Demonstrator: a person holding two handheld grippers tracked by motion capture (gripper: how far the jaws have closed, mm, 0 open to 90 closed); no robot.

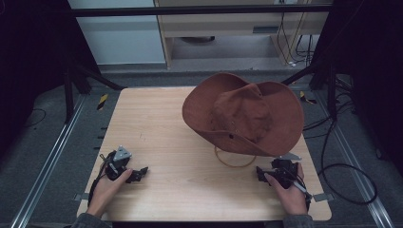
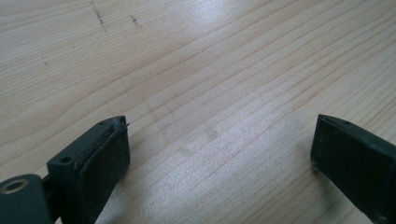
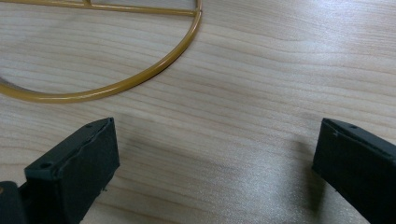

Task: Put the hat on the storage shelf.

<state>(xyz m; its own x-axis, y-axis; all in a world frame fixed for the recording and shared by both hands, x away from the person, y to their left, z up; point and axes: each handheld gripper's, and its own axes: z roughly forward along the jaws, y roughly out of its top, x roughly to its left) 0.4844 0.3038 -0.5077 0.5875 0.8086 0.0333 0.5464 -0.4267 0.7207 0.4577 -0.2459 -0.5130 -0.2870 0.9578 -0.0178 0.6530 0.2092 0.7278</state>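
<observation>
The wooden counter point(image 1: 180, 156) carries one large thing: a brown wide-brimmed hat point(image 1: 243, 114), sitting right of centre toward the far side, perched on a yellow wire stand point(image 1: 235, 159) whose ring base rests on the counter beneath the near brim. The hat looks untouched, so the work seems not yet begun; all of the handling is left. No container stands on the counter, and nothing lies in the hat as far as can be seen.

The right hand-held gripper point(image 1: 266, 173) rests at the near right, just beside the ring, jaws spread wide with only bare wood between them. The left hand-held gripper point(image 1: 138, 174) rests at the near left, well apart from the hat, jaws likewise wide apart over bare wood.
</observation>
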